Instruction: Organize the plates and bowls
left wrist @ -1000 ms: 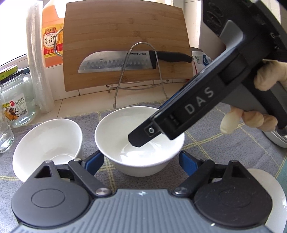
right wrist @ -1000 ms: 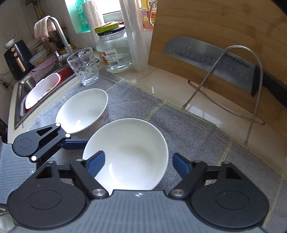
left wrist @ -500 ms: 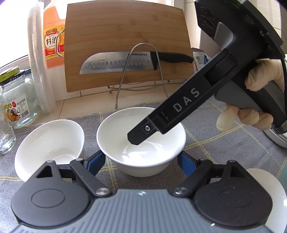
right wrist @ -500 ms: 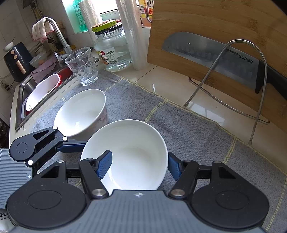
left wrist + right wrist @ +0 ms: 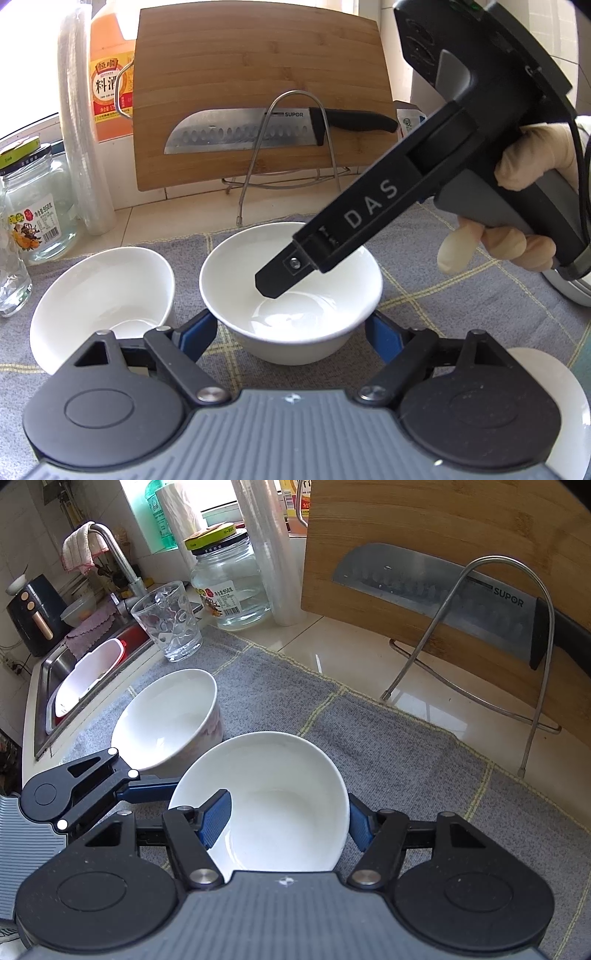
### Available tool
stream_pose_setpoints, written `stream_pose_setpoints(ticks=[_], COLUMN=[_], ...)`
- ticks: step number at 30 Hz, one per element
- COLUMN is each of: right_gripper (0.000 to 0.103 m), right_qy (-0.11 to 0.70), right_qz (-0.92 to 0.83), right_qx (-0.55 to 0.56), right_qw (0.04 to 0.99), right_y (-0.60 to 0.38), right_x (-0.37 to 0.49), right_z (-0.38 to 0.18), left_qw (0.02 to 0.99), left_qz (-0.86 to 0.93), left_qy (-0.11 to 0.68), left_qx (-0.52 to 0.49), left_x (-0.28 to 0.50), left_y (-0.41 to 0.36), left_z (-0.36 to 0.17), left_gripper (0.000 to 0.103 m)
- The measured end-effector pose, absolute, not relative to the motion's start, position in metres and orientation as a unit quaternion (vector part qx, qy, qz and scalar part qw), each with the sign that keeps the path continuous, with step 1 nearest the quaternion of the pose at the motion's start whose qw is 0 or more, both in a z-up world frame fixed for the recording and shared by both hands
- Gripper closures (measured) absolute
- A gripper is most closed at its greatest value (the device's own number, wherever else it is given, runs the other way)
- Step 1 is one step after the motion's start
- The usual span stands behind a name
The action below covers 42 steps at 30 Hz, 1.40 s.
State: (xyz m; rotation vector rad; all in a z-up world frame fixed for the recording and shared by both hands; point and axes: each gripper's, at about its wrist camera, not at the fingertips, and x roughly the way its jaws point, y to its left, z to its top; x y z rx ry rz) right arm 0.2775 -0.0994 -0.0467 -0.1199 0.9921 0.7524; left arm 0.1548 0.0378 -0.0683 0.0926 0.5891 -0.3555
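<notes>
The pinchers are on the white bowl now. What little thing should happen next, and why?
Probably lift the near bowl a little off the grey mat. The right gripper has one finger inside the rim and one outside, clamped on the wall, and the left gripper pads flank its base. The flowered bowl beside it is empty, so it looks like the place to stack it.

Black tongs w/ blue pads, "DAS" marking.

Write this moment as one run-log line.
phase: two-handed grip | left gripper: clamps centre bowl sides | right gripper: pinches its rim, one finger inside | second bowl: beside it on mat
</notes>
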Motion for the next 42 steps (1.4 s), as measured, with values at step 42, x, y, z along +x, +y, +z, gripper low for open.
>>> stream_pose_setpoints(ticks=[42], right_gripper=[0.032], right_qy=[0.450], right_qz=[0.334], right_qx=[-0.013], right_qw=[0.828], right_y=[-0.136], right_x=[0.194], right_z=[0.013], left_qw=[0.934], left_qz=[-0.221], left_qy=[0.268], left_qx=[0.081], left_x=[0.085], left_y=[0.013], left_z=[-0.017], left_gripper=[0.016])
